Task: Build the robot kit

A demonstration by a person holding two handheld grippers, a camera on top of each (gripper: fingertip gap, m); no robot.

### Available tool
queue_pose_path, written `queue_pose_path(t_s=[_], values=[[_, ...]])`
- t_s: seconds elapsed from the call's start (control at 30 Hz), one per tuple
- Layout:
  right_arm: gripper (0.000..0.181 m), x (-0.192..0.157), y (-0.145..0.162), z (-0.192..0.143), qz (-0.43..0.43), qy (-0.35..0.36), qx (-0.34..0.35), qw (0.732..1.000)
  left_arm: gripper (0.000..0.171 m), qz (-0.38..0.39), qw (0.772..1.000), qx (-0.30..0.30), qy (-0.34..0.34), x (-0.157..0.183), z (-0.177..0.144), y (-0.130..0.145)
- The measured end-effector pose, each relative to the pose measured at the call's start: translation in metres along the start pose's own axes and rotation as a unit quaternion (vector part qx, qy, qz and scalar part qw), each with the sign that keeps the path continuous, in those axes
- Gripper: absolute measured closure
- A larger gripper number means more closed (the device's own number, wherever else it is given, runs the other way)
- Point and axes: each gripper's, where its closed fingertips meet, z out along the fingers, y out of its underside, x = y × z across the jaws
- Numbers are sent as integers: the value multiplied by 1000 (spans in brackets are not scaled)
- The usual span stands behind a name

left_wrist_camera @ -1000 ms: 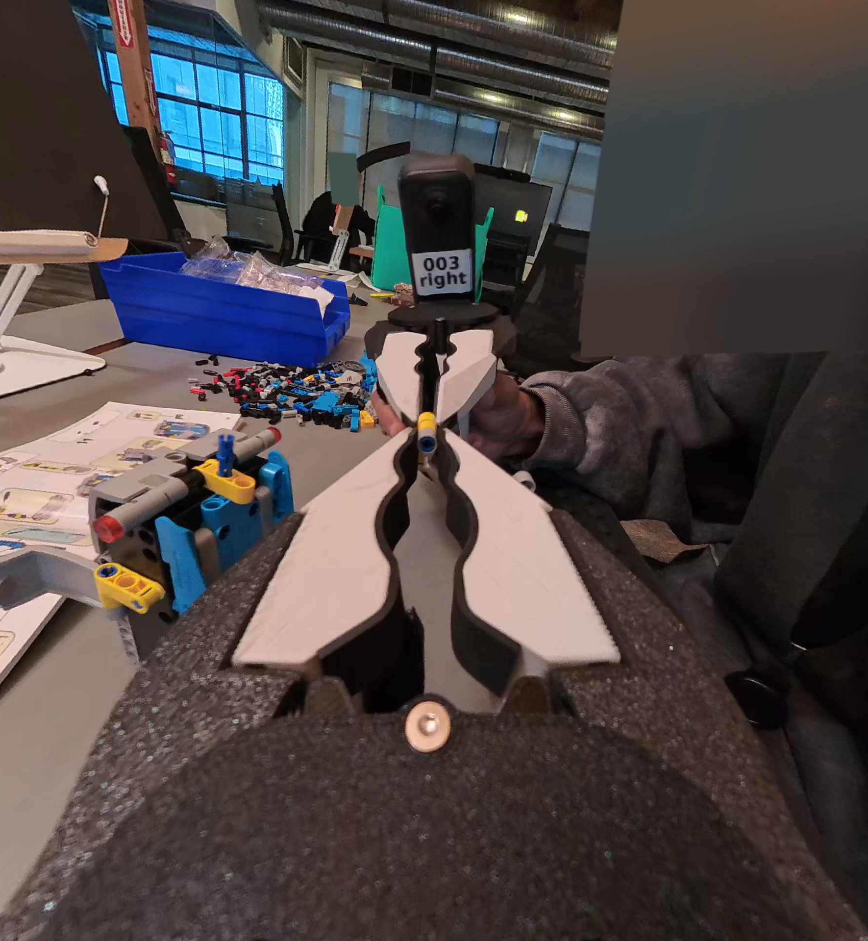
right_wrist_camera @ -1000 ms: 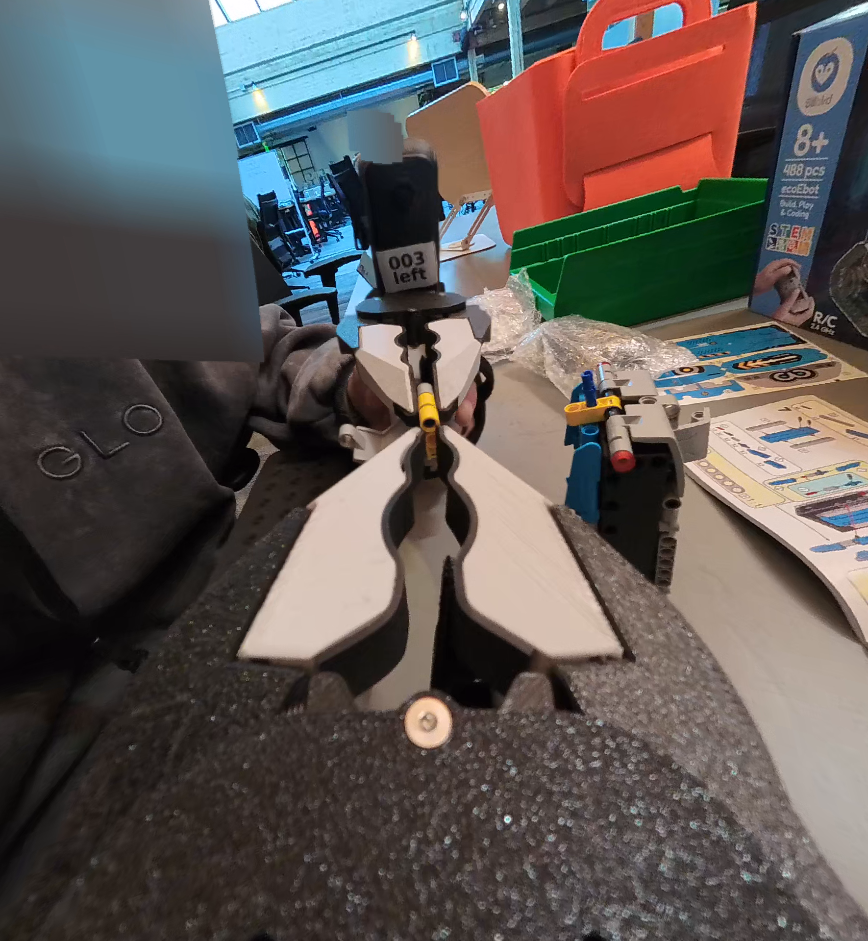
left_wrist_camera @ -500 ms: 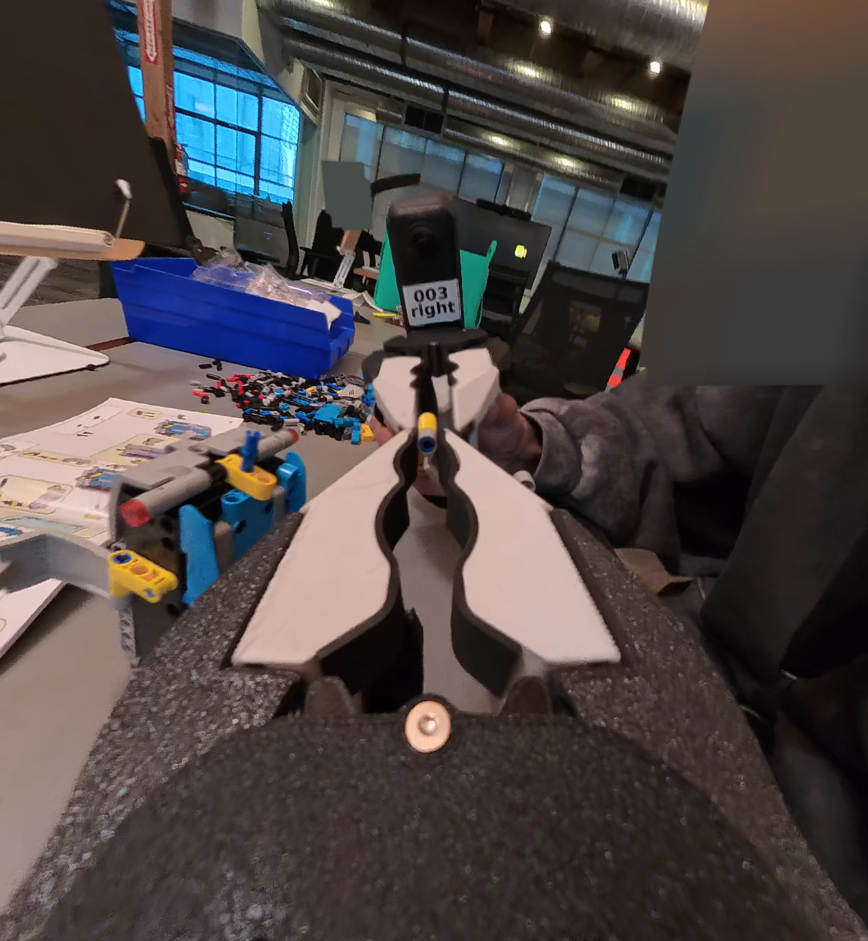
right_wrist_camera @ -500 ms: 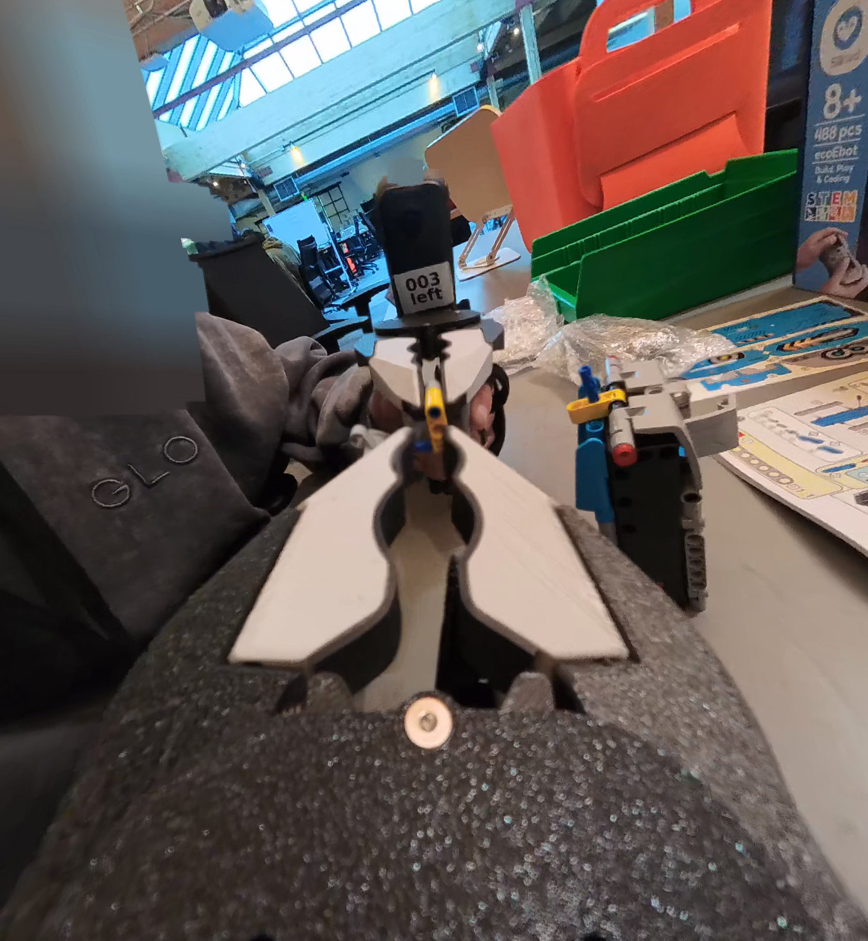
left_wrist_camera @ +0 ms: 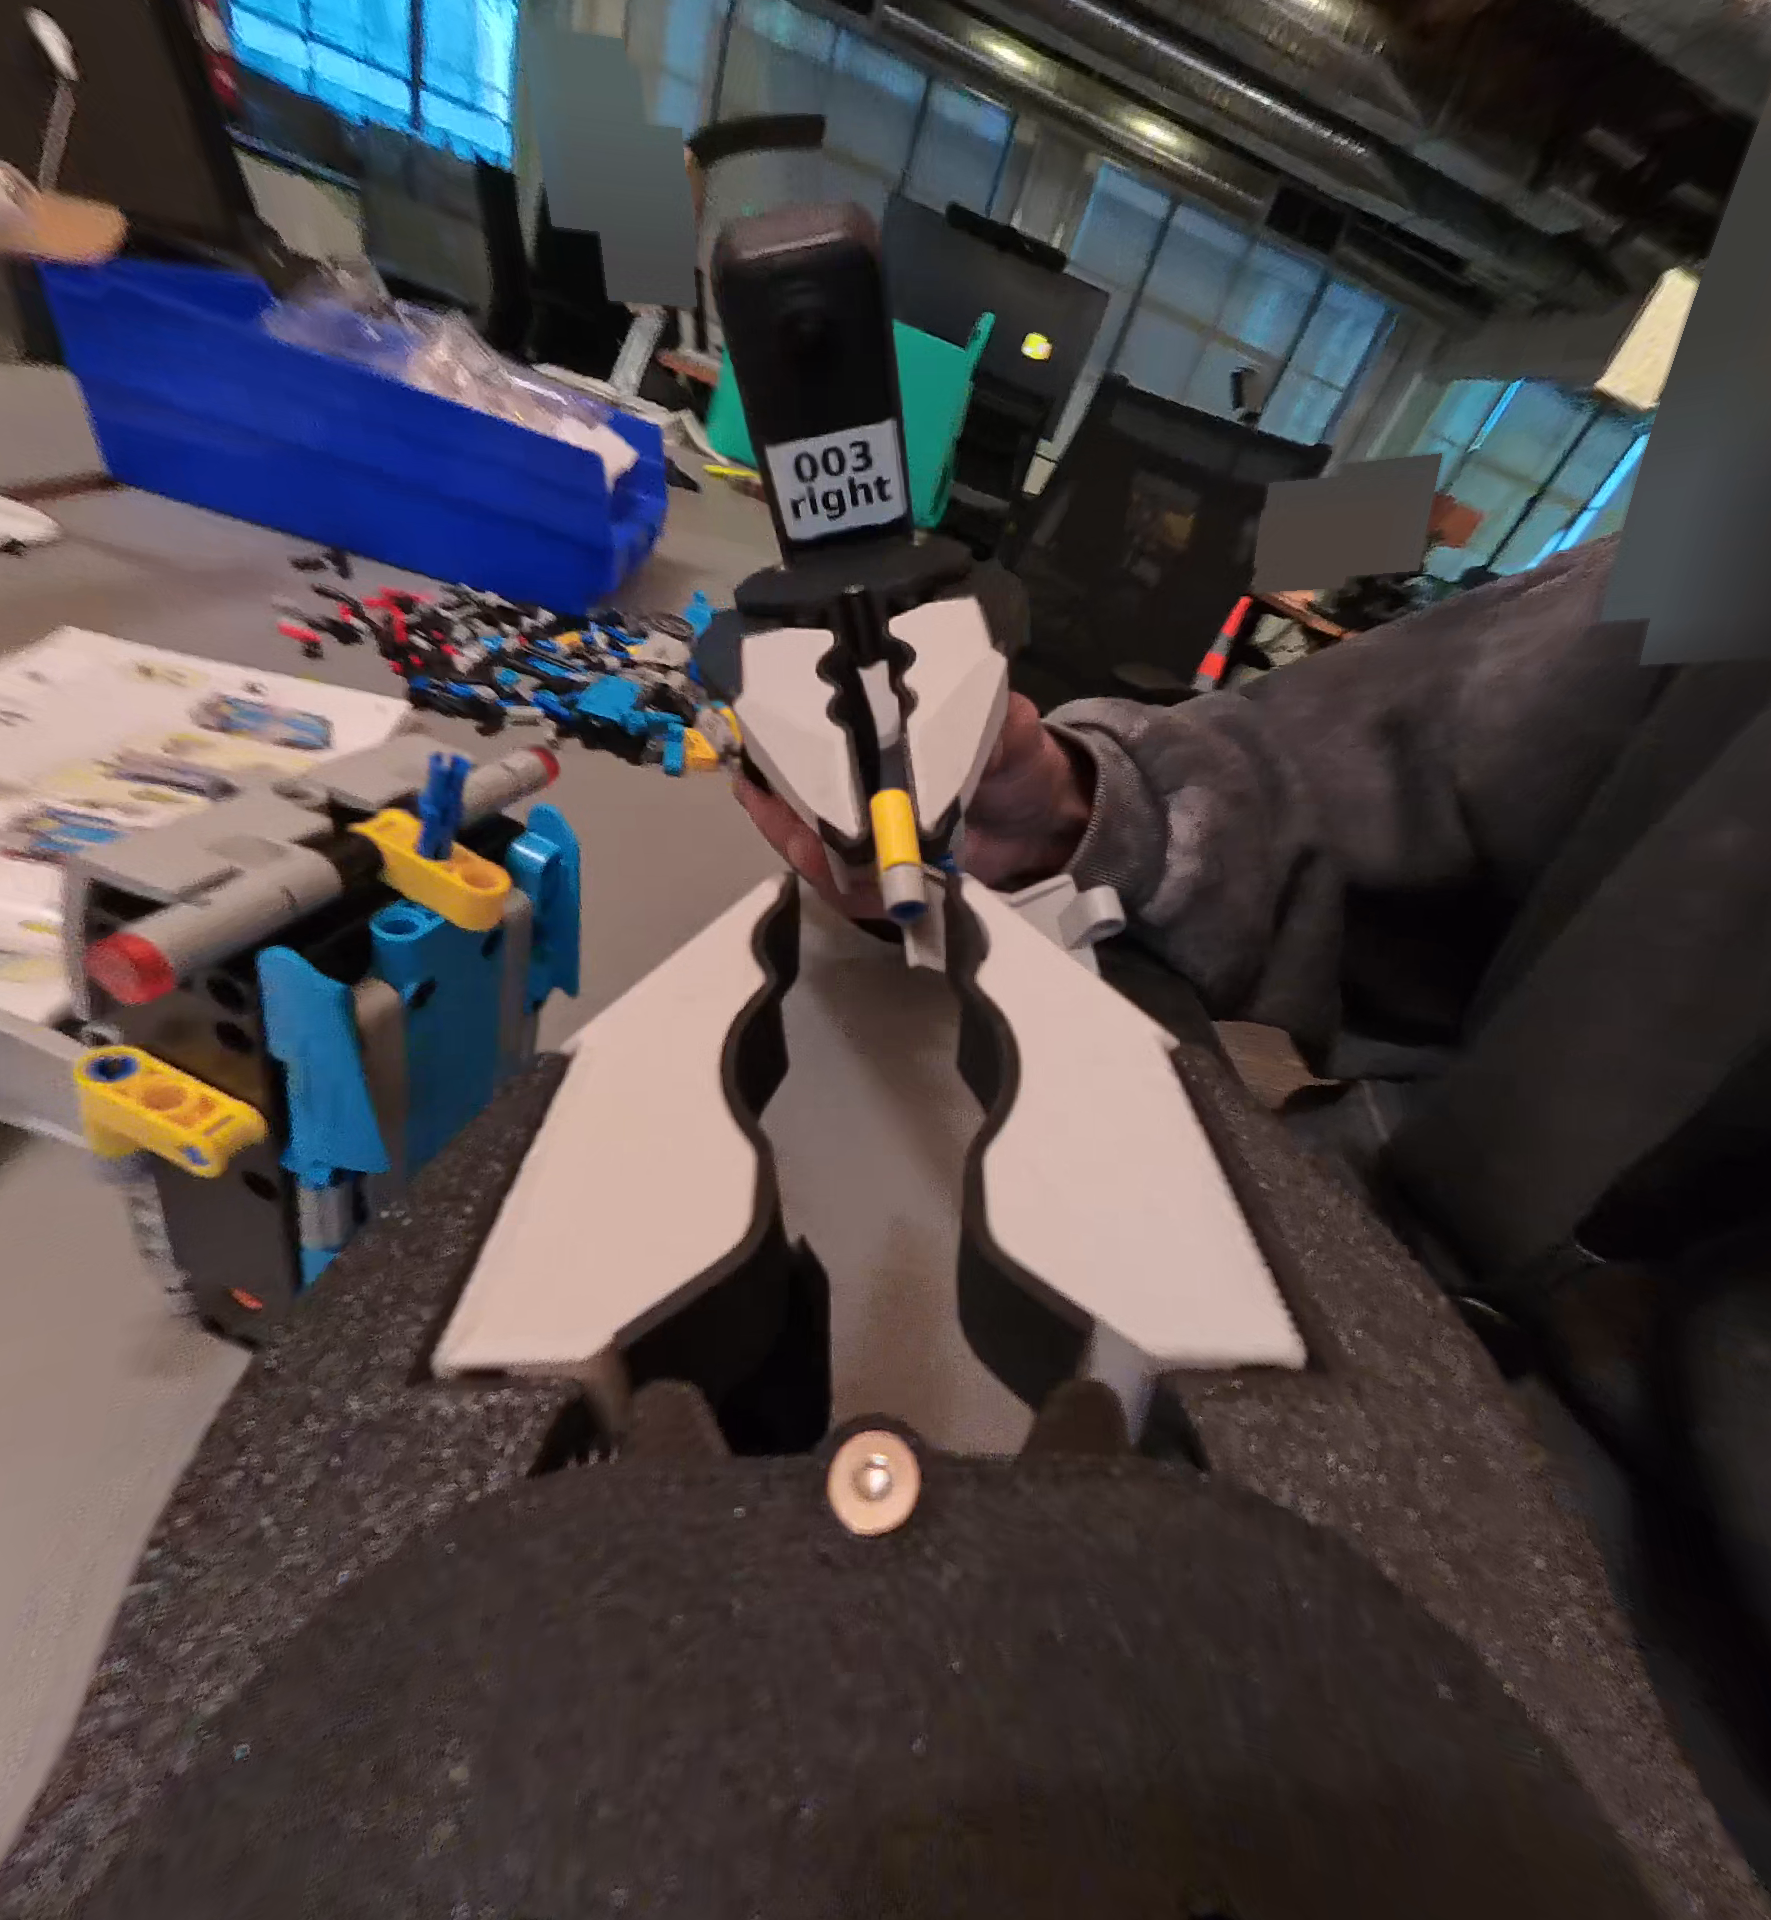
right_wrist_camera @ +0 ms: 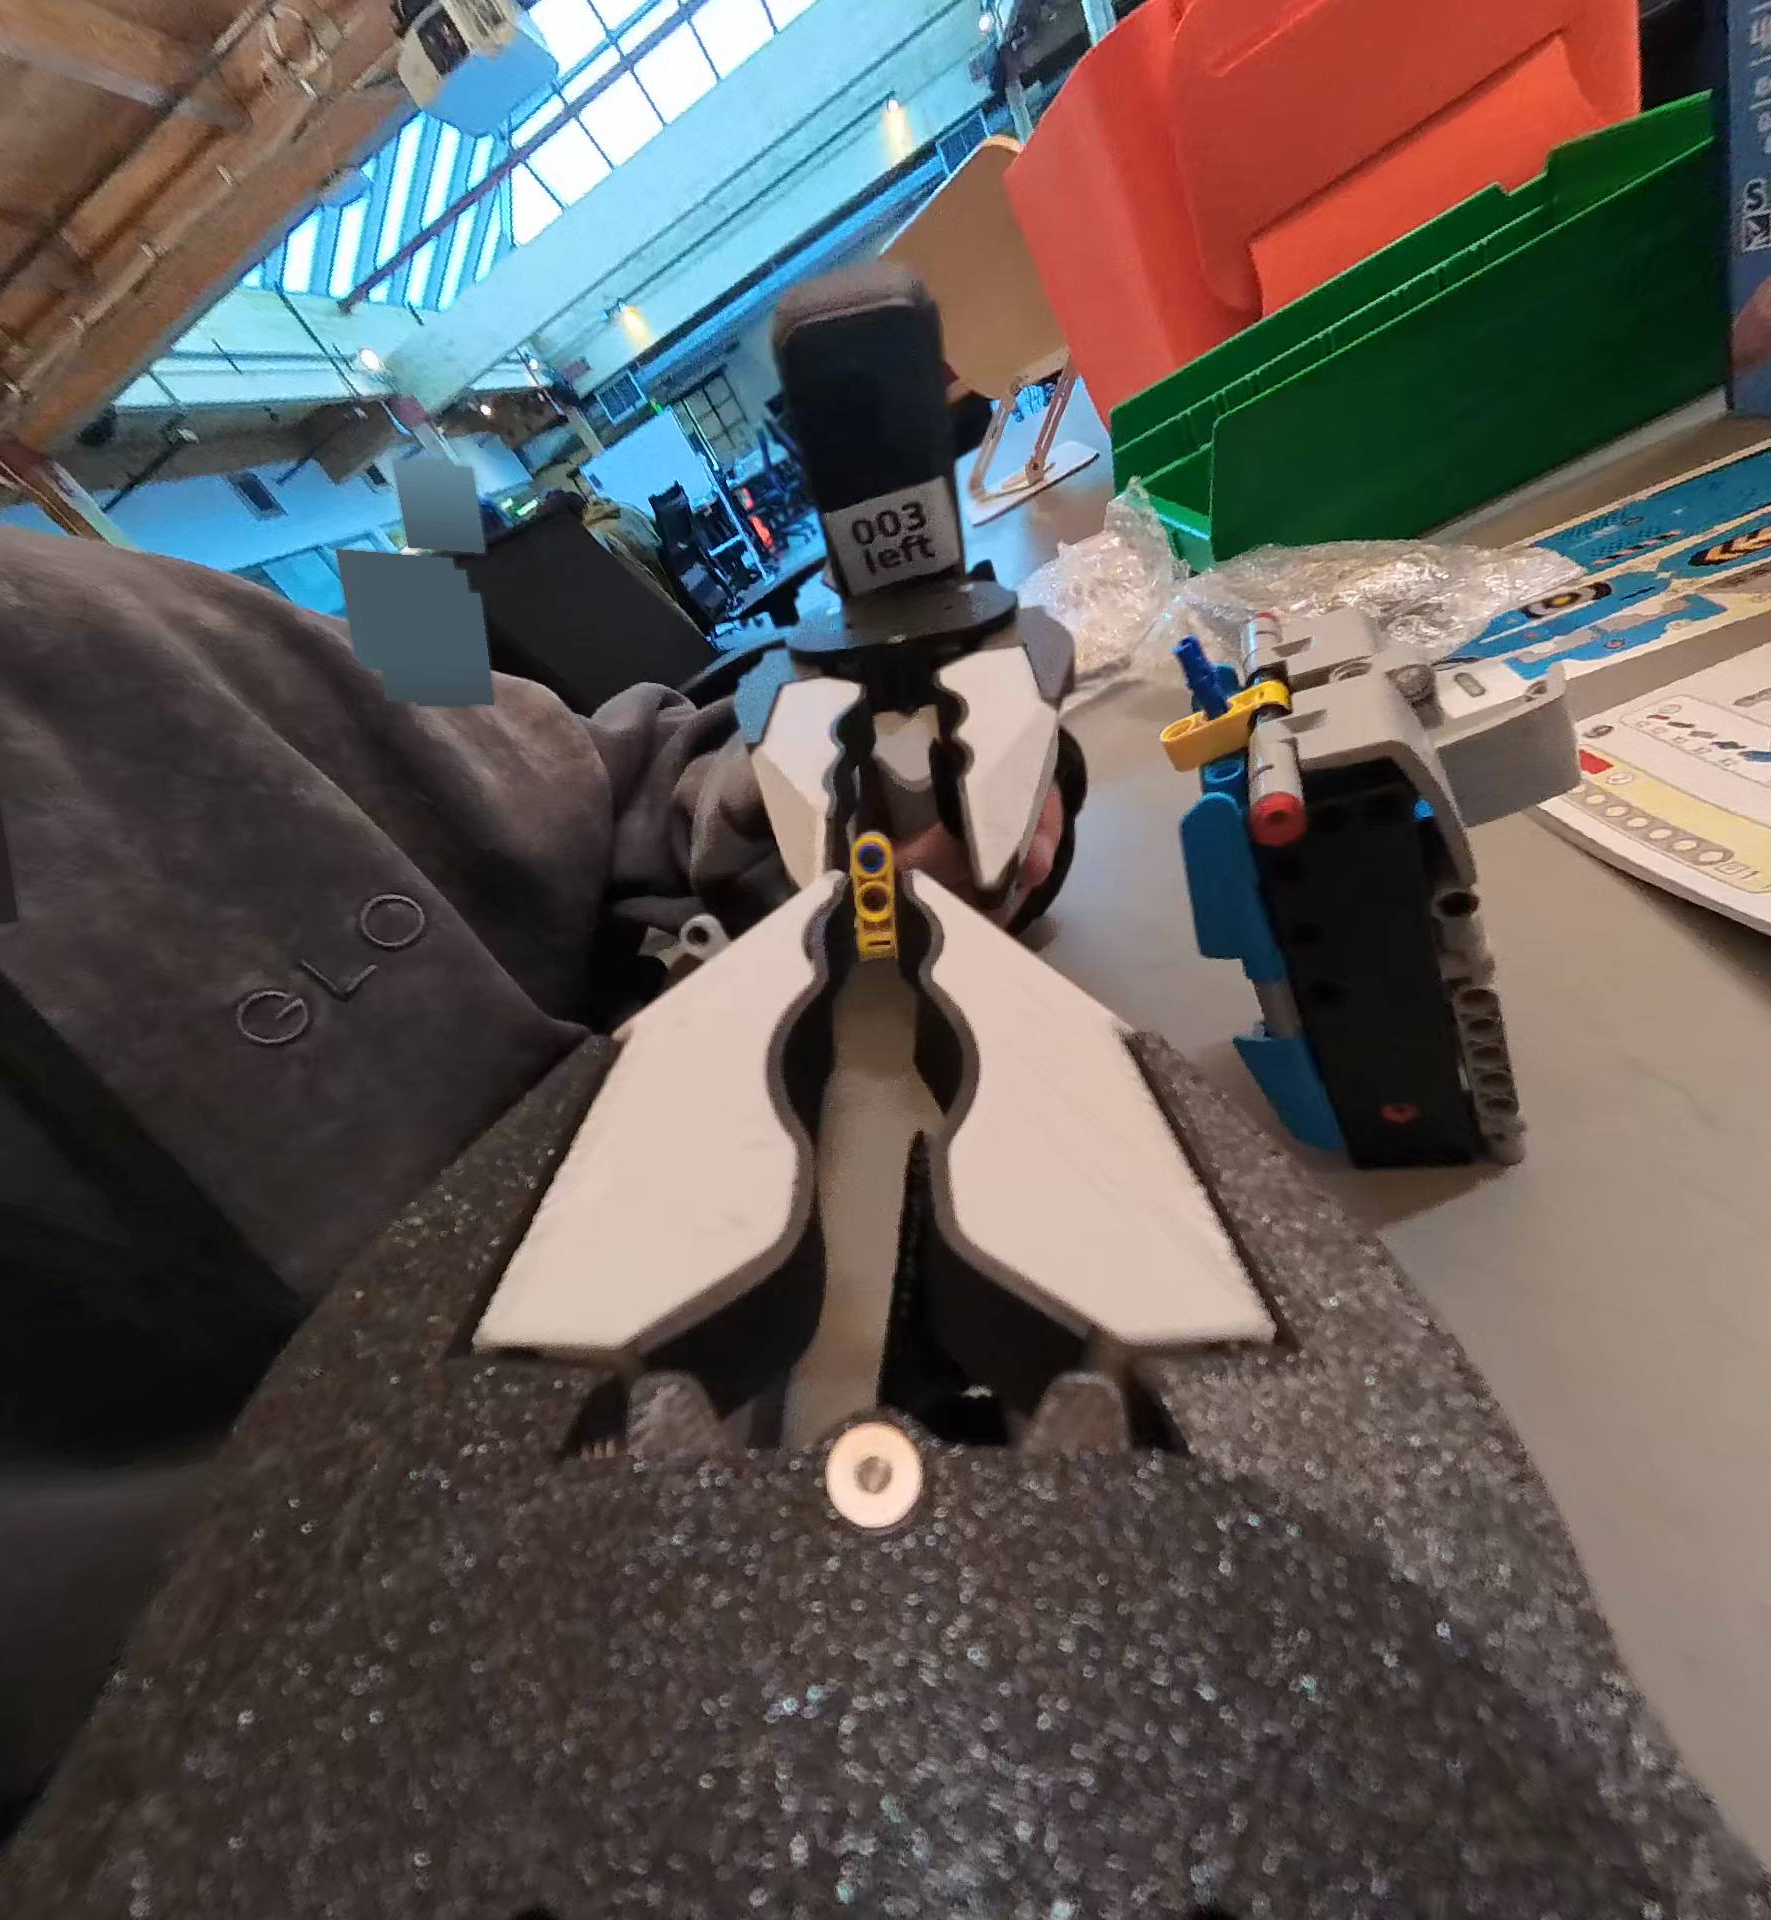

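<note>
While the tips are meeting nose to nose: right gripper (right_wrist_camera: 873,883) is pinching a small yellow beam (right_wrist_camera: 873,914), jaws nearly closed on it.
Left gripper (left_wrist_camera: 868,909): is standing partly open, gripping nothing, its tips flanking the beam's grey-and-blue end.
Brick model (right_wrist_camera: 1359,935): is sitting on the table at 2 o'clock of the right gripper, apart from both grippers.
Left wrist view only: loose parts pile (left_wrist_camera: 548,665) and blue bin (left_wrist_camera: 361,447) are lying at 11 o'clock.
Right wrist view only: is showing the beam's holes, plastic bags (right_wrist_camera: 1328,592), and a green bin (right_wrist_camera: 1432,395) at 1 o'clock.
</note>
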Motion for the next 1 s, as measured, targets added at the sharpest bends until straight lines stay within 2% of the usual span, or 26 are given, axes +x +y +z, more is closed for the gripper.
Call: queue_pose_path(t_s=[0.07,0.13,0.27,0.3,0.33,0.4,0.5,0.57,0.67,0.77,0.9,0.97,1.0], values=[[174,3,0,0,-6,15,-1,1000,148,-5,1000,-2,5,-1,1,2],[174,7,-5,-5,-25,33,12,999,145,-18,1000,-8,11,-1,1,4],[174,-4,-16,-6,-67,25,40,997,140,-93,993,8,72,9,2,1],[174,-5,-16,-5,-85,31,39,995,146,-100,991,7,87,13,3,2],[174,-3,-15,-4,-95,40,35,994,161,-97,990,2,102,18,3,4],[173,-3,-14,-3,-81,34,33,996,167,-66,995,-1,73,15,4,5],[173,7,-9,-4,-32,41,25,998,170,43,998,-29,-45,-10,2,11],[173,17,-3,-4,6,48,14,999,170,149,977,-67,-137,-29,-1,16],[174,20,3,-3,74,24,9,997,171,299,918,-113,-235,-42,-6,16],[173,13,3,-3,131,-29,19,991,170,392,869,-121,-278,-38,-8,8],[172,-4,-3,-4,249,-142,48,957,170,490,810,-111,-303,-26,-8,-3],[172,-9,-3,-3,287,-178,51,940,170,495,808,-110,-300,-22,-7,-3],[172,-11,-4,-4,283,-182,53,940,170,483,818,-106,-293,-21,-7,-2]])
